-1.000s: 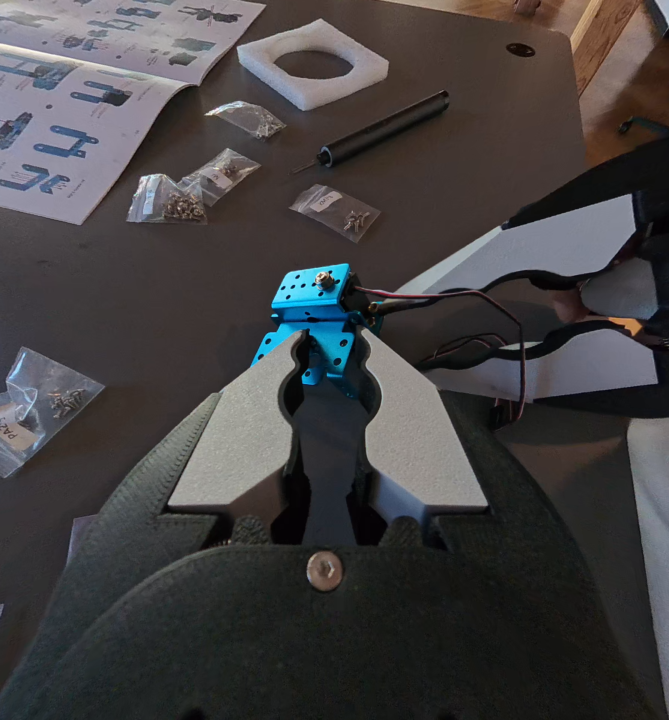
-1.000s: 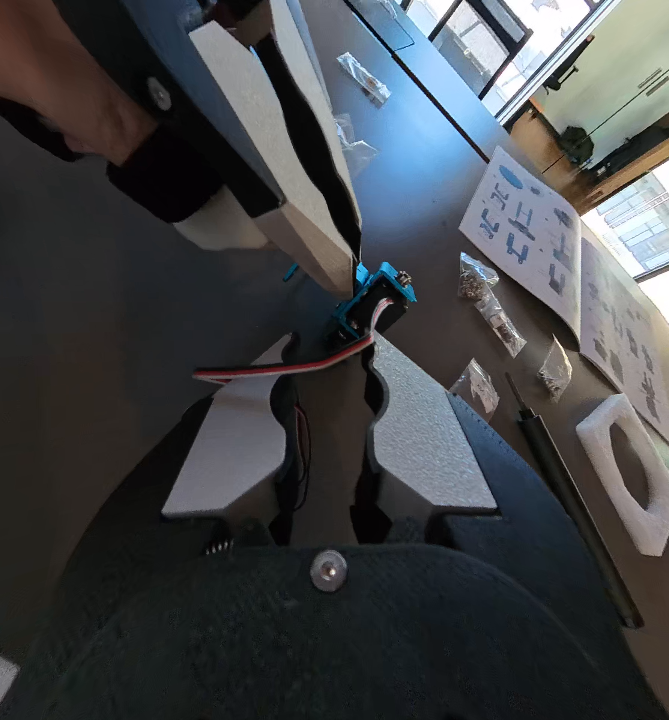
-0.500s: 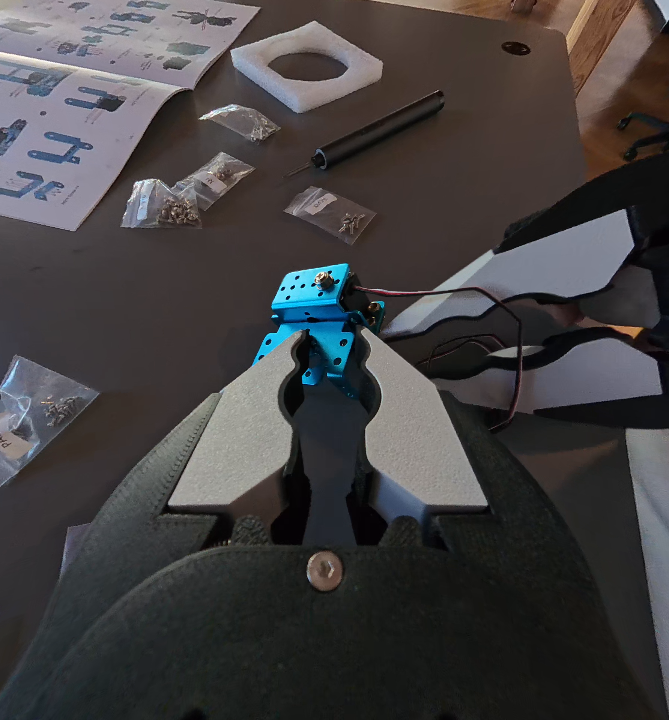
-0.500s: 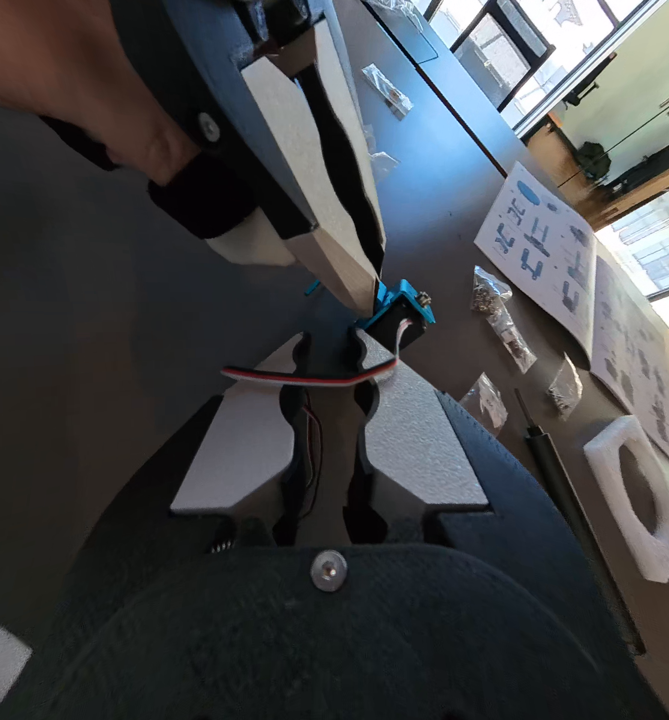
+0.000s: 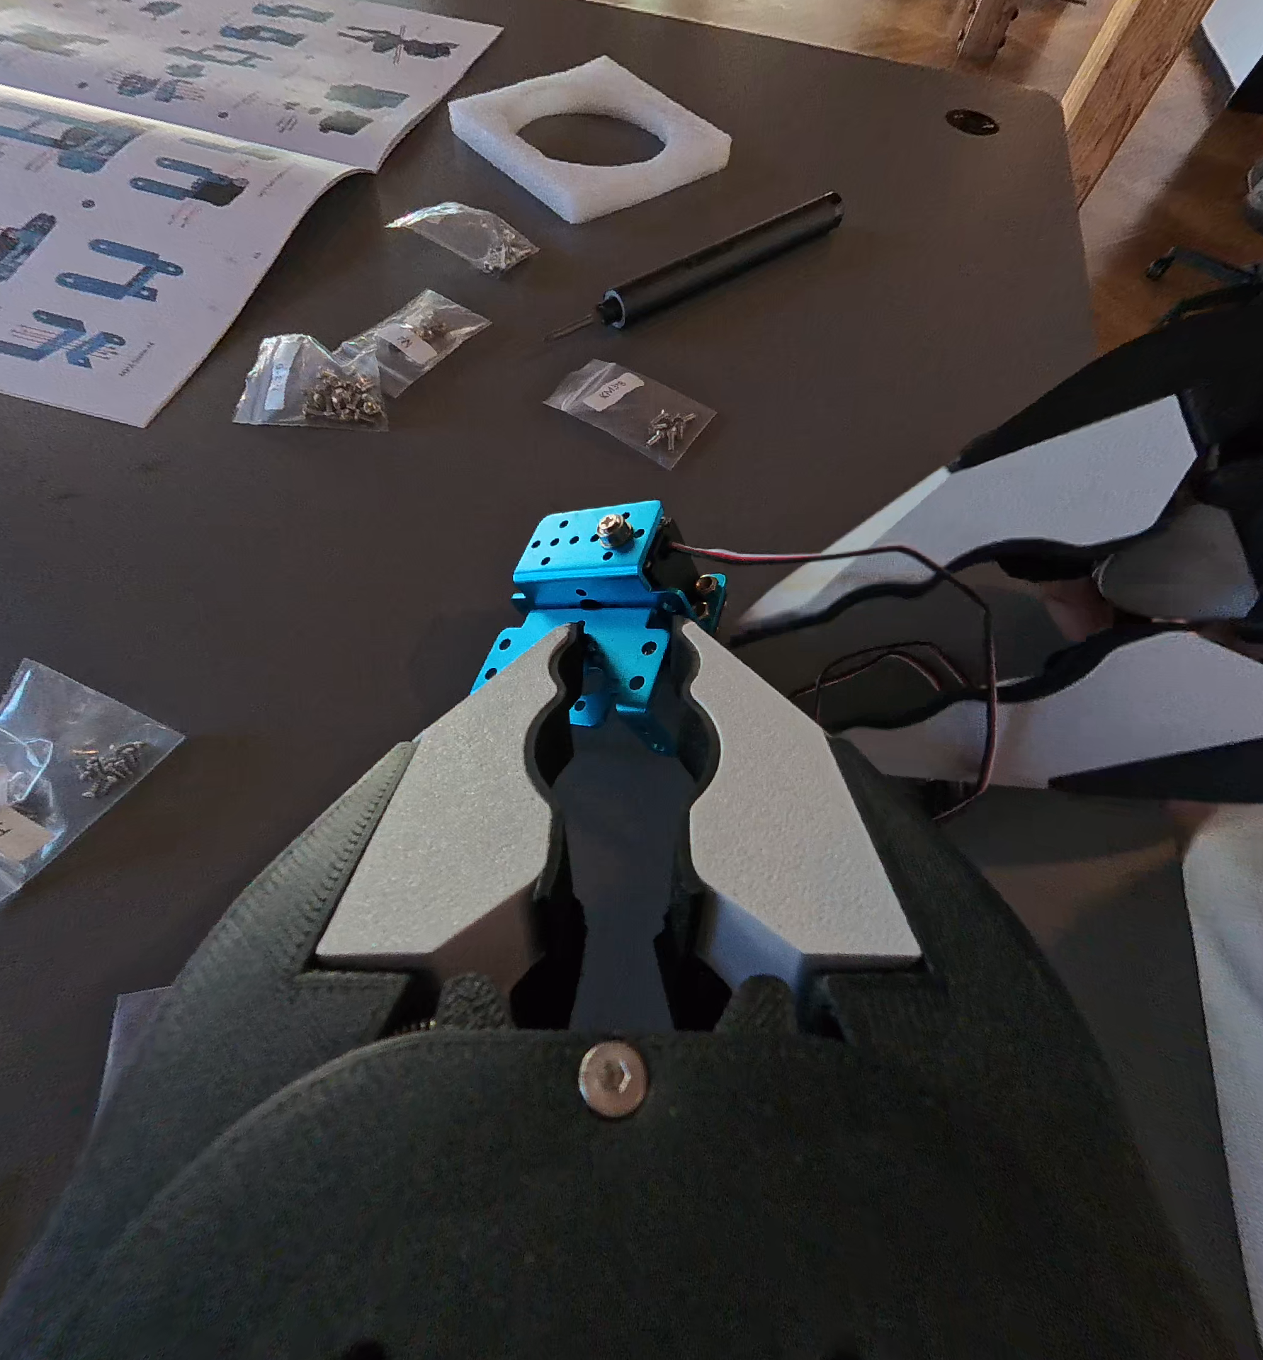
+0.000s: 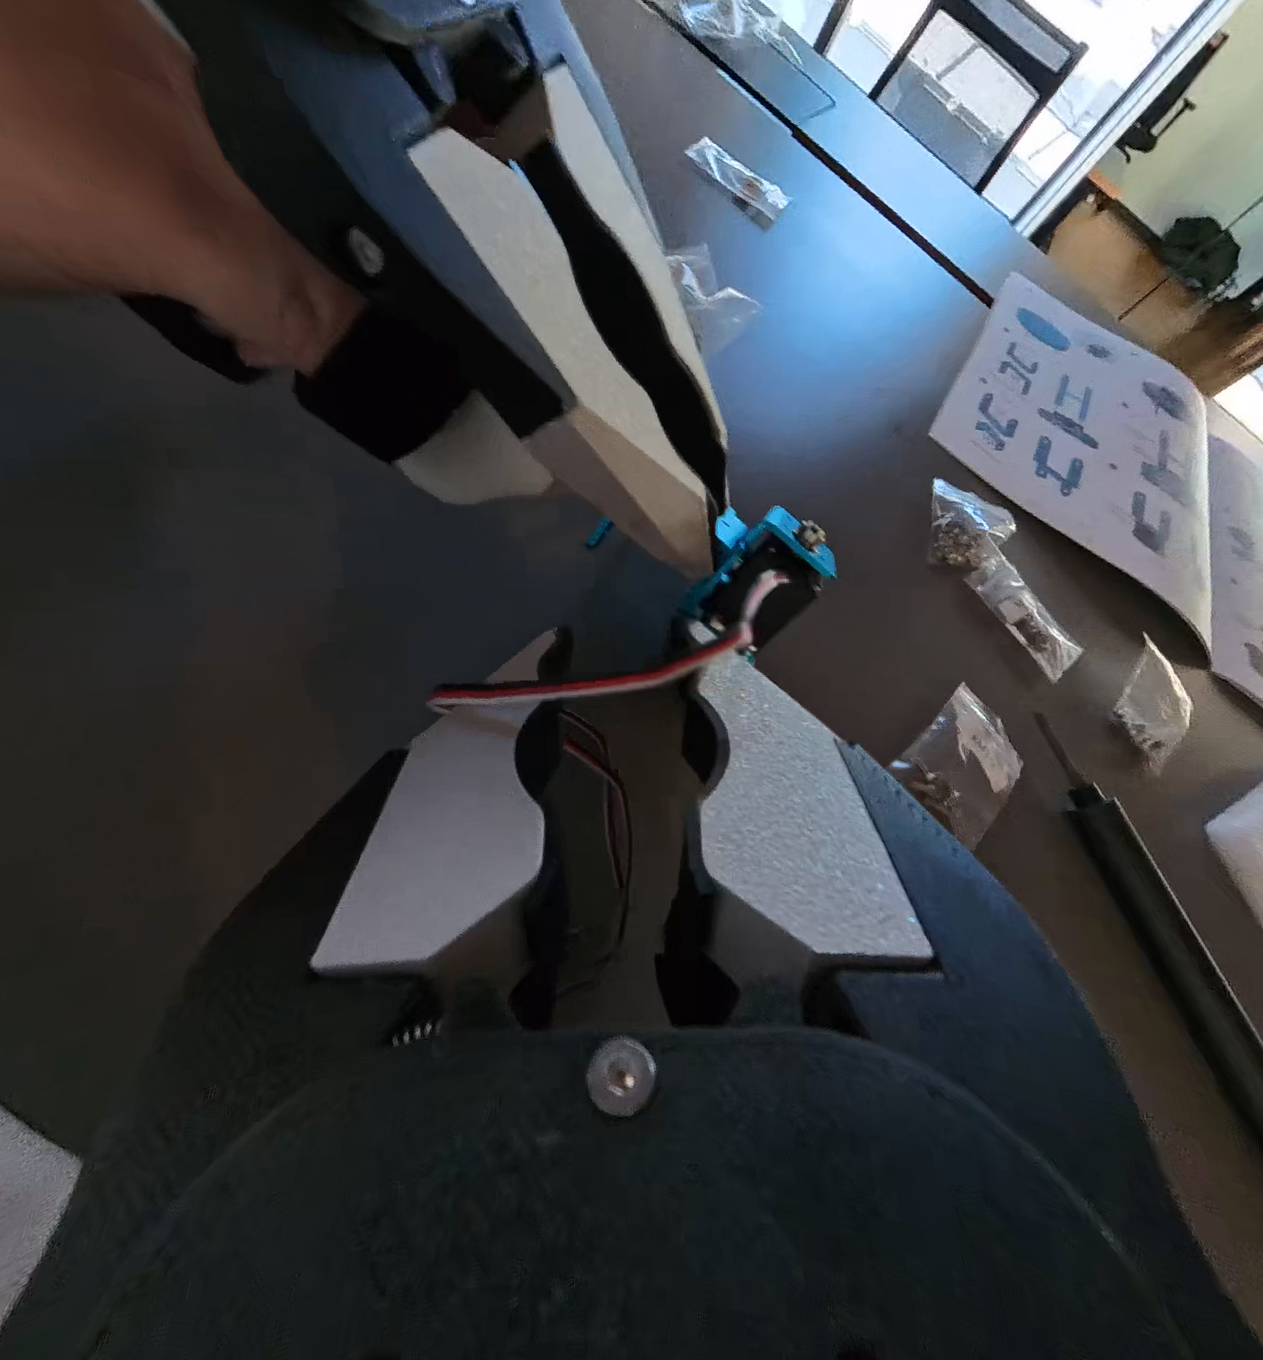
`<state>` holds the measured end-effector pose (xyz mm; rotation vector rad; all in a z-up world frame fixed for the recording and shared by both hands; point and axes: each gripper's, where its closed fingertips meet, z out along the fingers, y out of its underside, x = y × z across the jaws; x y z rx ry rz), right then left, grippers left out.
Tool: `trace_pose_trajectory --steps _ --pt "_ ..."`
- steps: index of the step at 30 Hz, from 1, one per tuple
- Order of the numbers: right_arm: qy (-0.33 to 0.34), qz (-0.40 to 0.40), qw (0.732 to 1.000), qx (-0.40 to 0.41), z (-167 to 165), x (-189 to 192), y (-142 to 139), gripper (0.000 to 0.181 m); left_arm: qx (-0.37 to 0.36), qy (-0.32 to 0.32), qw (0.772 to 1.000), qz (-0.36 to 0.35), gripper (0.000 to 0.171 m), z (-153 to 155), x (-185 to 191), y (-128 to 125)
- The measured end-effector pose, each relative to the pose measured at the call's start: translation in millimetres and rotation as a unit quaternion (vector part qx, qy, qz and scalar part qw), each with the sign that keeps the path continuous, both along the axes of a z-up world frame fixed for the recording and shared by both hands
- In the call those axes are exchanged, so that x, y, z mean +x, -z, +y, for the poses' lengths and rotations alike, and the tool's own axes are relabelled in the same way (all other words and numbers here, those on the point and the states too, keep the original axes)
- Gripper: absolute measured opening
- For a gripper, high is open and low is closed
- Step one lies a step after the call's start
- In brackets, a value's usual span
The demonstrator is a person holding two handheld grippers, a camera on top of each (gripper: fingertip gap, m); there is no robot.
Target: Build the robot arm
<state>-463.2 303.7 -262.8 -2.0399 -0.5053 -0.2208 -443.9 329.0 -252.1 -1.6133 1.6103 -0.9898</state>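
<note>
My left gripper (image 5: 624, 633) is shut on a blue perforated metal bracket assembly (image 5: 591, 552) and holds it just above the dark table. A black servo (image 5: 676, 559) sits in the bracket. The servo's red, white and black wire (image 5: 834, 553) runs to the right. My right gripper (image 6: 621, 647) is open close beside the servo (image 6: 768, 596), and the wire (image 6: 613, 681) lies across its fingertips. In the left wrist view the right gripper (image 5: 790, 681) comes in from the right. In the right wrist view the left gripper (image 6: 709, 530), held by a hand, comes in from the upper left.
An open instruction booklet (image 5: 98, 184) lies at the far left. A white foam square (image 5: 591, 140) and a black screwdriver (image 5: 724, 257) lie beyond the bracket. Several small bags of screws (image 5: 628, 412) are scattered around. The table edge (image 5: 1070, 221) is at the right. My right gripper's tips are some 20 cm from the black screwdriver (image 5: 724, 257). Look for it in the right wrist view (image 6: 1201, 978) too.
My right gripper has shifted a little beside the servo, and the wire has stayed draped over its fingertips. My left gripper has held the blue bracket steady.
</note>
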Motion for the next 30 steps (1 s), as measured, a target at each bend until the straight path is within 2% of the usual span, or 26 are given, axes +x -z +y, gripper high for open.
trace_pose_trajectory --steps 2,6,8,11,12,14,16,18,21,23,26,30 --pt "-0.002 0.021 1.0 -0.008 -6 6 1 0.032 -0.004 0.0 1.0 -0.005 0.024 1 -1 0" --pt "-0.002 0.155 0.987 -0.034 -20 22 -1 0.039 -0.05 0.003 0.998 -0.033 0.029 5 -1 -11" --pt "0.015 0.204 0.975 -0.085 -25 46 2 0.041 -0.081 -0.006 0.994 -0.071 0.031 12 0 -29" --pt "-0.022 0.238 0.949 -0.206 -33 72 -6 0.04 -0.079 -0.033 0.994 -0.072 0.031 28 -4 -42" --pt "-0.025 0.212 0.944 -0.253 -36 86 -9 0.039 -0.067 -0.052 0.995 -0.06 0.032 34 -6 -42" --pt "-0.036 0.108 0.931 -0.347 -45 117 -18 0.038 -0.057 -0.09 0.994 -0.038 0.03 42 -8 -44" --pt "-0.044 -0.018 0.898 -0.437 -57 147 -34 0.043 -0.048 -0.144 0.988 -0.005 0.03 48 -10 -44" --pt "-0.066 -0.141 0.852 -0.5 -74 172 -58 0.038 -0.03 -0.207 0.978 0.007 0.03 52 -8 -50" --pt "-0.133 -0.284 0.804 -0.505 -86 185 -93 0.018 -0.005 -0.279 0.96 0.003 0.029 49 5 -66" --pt "-0.189 -0.355 0.767 -0.501 -95 190 -105 0.02 0.001 -0.315 0.949 0.009 0.029 43 14 -72" --pt "-0.277 -0.388 0.712 -0.516 -116 205 -105 0.021 0.002 -0.357 0.934 0.023 0.029 31 27 -73" --pt "-0.33 -0.389 0.67 -0.54 -126 243 -96 0.027 -0.015 -0.379 0.924 0.042 0.027 18 41 -69"
